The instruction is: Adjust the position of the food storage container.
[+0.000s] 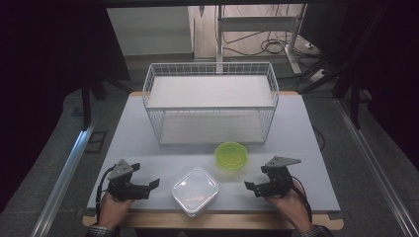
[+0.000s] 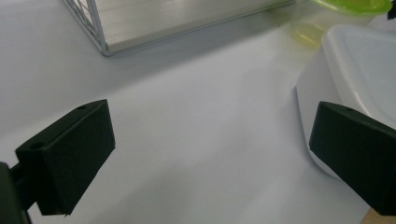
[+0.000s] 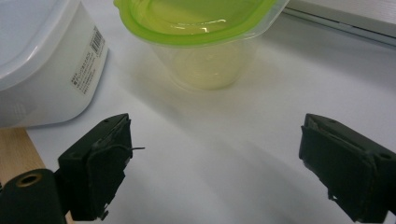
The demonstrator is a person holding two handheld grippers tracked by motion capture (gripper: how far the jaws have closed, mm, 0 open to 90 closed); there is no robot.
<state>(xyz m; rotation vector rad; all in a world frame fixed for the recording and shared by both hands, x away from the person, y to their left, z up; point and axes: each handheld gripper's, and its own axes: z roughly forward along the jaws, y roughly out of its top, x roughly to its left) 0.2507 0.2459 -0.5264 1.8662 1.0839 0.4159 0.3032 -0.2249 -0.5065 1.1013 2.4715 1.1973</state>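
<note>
Plastic, light and slippery, the lidded white box (image 1: 195,191) sits between my two released hand-held grippers (image 1: 153,184) (image 1: 249,186); I'd pinch its stiff rim.

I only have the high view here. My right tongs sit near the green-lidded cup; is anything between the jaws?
Observer: No. The right tongs are open, with bare table between the jaws.
Operator: What is the green-lidded cup like below the lid?
Observer: A clear body that narrows toward the base.
Operator: And the left tongs?
Observer: Open too; the white container lies just beyond the jaw on the right of the left gripper view.
</note>
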